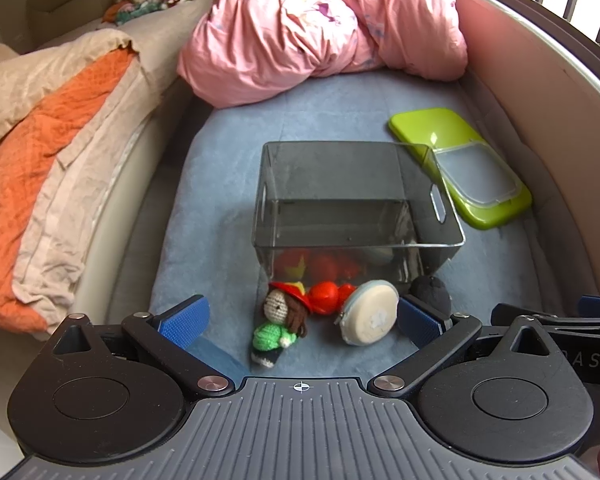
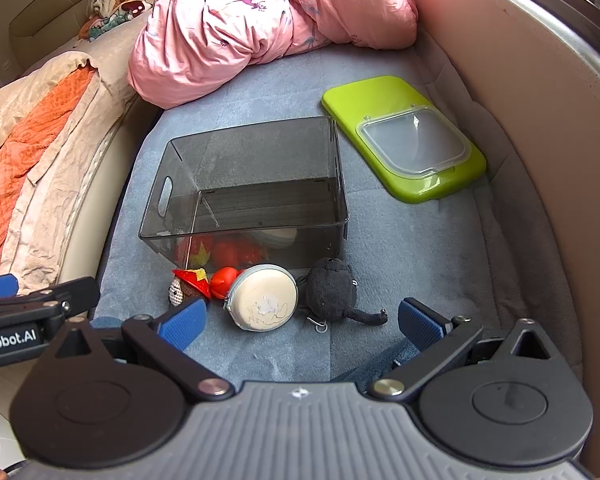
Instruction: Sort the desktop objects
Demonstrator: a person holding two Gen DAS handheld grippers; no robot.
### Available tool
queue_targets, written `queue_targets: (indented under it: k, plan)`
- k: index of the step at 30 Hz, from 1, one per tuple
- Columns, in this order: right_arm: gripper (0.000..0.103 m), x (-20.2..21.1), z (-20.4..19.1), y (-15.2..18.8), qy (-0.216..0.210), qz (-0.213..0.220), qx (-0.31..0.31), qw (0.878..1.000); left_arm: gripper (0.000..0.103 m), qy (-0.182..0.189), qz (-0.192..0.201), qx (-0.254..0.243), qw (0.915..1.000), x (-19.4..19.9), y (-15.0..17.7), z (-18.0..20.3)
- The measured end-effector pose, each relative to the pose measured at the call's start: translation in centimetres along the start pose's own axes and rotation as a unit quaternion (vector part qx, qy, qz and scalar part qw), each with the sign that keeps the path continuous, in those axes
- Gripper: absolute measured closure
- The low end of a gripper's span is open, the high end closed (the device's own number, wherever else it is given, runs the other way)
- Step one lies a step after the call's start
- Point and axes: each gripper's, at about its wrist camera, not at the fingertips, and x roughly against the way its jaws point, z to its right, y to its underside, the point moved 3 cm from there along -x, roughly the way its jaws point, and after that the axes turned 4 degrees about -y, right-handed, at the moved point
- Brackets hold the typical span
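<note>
Both tools are observed over a blue-grey mat [image 1: 228,168] inside a beige padded enclosure. The left gripper [image 1: 300,322] has its 2 blue-padded fingers [image 1: 182,320] spread wide and holds nothing; a crocheted doll [image 1: 278,326] and a round cream coin pouch [image 1: 368,314] lie on the mat between and just ahead of the fingers, neither touched by them. The right gripper [image 2: 302,326] is likewise spread wide and unloaded, with the pouch and a black plush toy [image 2: 332,294] lying ahead of its fingers.

A smoked transparent storage bin [image 1: 356,200] stands upright on the mat and appears empty; the coloured shapes seen through its near wall are the items behind that wall. 4 items sit in a row against the bin's near side. From left to right in the right wrist view: the doll, in a red hat and green top; a red toy [image 2: 224,280] touching the hat; the pouch, tilted on its edge against the red toy; and the plush toy, just beside the pouch, with a thin tail trailing on the mat.

A lime-green lid [image 2: 404,136] with a clear hinged window lies flat to the right of the bin, near but apart from it. A pink quilt [image 1: 320,24] is heaped beyond the bin, and an orange and beige blanket [image 1: 52,144] lies along the left
</note>
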Motion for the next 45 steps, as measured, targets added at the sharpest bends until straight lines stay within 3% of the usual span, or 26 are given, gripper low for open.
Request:
queue_targets:
  k: [16, 20, 24, 26, 29, 31, 33, 36, 38, 41, 42, 44, 45]
  plan:
    - [0.0, -0.5, 0.0, 0.4, -0.001, -0.002, 0.001, 1.0, 0.0, 0.0, -0.008, -0.001, 1.0, -1.5, 0.2, -0.5]
    - [0.0, -1.6, 0.4, 0.1, -0.007, 0.005, 0.014, 1.0, 0.0, -0.001, -0.029, -0.005, 0.9996, -5.3, 0.6, -0.3]
    - [0.0, -5.1, 1.8, -0.2, -0.036, -0.003, 0.032, 0.999, 0.0, 0.028, -0.059, -0.017, 0.9977, -11.1, 2.0, -0.3]
    - [0.003, -7.0, 3.4, 0.0, -0.051, 0.002, 0.019, 0.999, 0.0, 0.028, -0.056, -0.025, 0.9977, -13.8, 2.9, -0.4]
    - [0.004, -9.3, 6.6, 0.3, -0.08, 0.043, -0.029, 0.995, 0.0, 0.028, -0.026, -0.044, 0.9983, -16.4, 4.4, -0.7]
    - [0.002, -10.8, 8.1, 0.3, -0.091, 0.055, -0.031, 0.994, 0.0, 0.046, -0.024, -0.059, 0.9969, -17.9, 5.0, -0.6]
    - [0.002, -12.8, 8.3, 0.1, -0.063, 0.024, 0.005, 0.998, 0.0, 0.068, -0.04, -0.064, 0.9949, -19.6, 5.5, -0.5]
    - [0.004, -17.1, 8.5, -0.4, -0.021, -0.07, -0.002, 0.997, 0.0, 0.105, -0.07, -0.037, 0.9913, -22.2, 5.7, -0.8]
    - [0.02, -20.0, 8.6, -0.7, -0.02, -0.106, -0.022, 0.994, 0.0, 0.123, -0.094, 0.006, 0.9879, -23.8, 5.8, -1.6]
    - [0.029, -24.2, 8.5, -1.0, 0.014, -0.139, -0.041, 0.989, 0.0, 0.123, -0.11, 0.038, 0.9856, -24.8, 6.1, -2.7]
    - [0.03, -25.4, 8.2, -1.0, 0.024, -0.149, -0.036, 0.988, 0.0, 0.12, -0.105, 0.038, 0.9864, -24.9, 6.2, -3.0]
    - [0.02, -26.8, 7.4, -1.0, 0.003, -0.158, -0.041, 0.987, 0.0, 0.117, -0.089, 0.033, 0.9886, -24.4, 6.4, -3.3]
    - [0.02, -27.4, 7.0, -1.0, -0.007, -0.162, -0.045, 0.986, 0.0, 0.12, -0.086, 0.033, 0.9885, -24.3, 6.5, -3.6]
